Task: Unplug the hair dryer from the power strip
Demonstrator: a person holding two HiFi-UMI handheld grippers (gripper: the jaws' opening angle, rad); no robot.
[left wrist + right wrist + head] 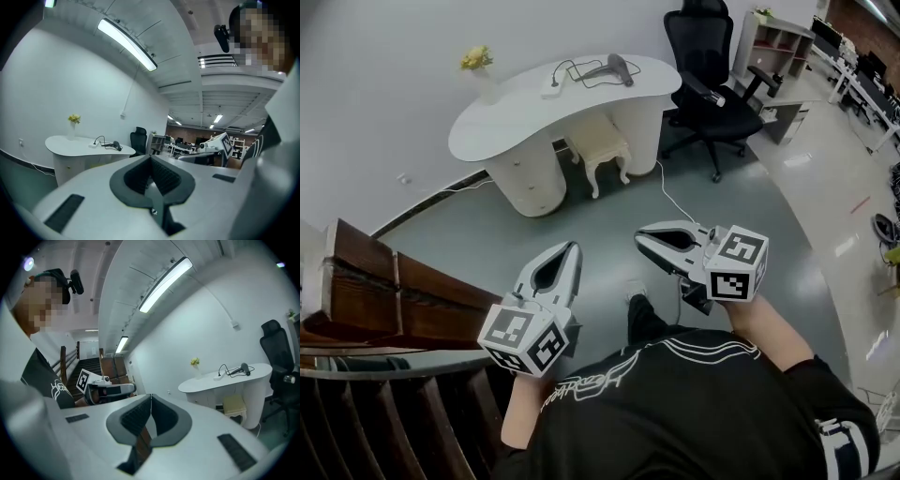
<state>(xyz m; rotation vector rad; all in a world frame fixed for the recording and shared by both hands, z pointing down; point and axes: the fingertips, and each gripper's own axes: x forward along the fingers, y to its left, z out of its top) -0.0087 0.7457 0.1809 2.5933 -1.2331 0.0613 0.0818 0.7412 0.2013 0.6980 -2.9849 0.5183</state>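
While well apart from tabletop, holds left gripper and right gripper, fingers closed, empty; leaves hair dryer apparently plugged into power strip, untouched.

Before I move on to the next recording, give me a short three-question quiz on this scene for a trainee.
1. True or false: the hair dryer lies on the white desk.
2. What stands by the desk's right end in the head view? A) black office chair B) ladder C) bin
3. Fill in: the left hand-held gripper and right hand-held gripper are both empty and ___.
Key: 1 true; 2 A; 3 shut.
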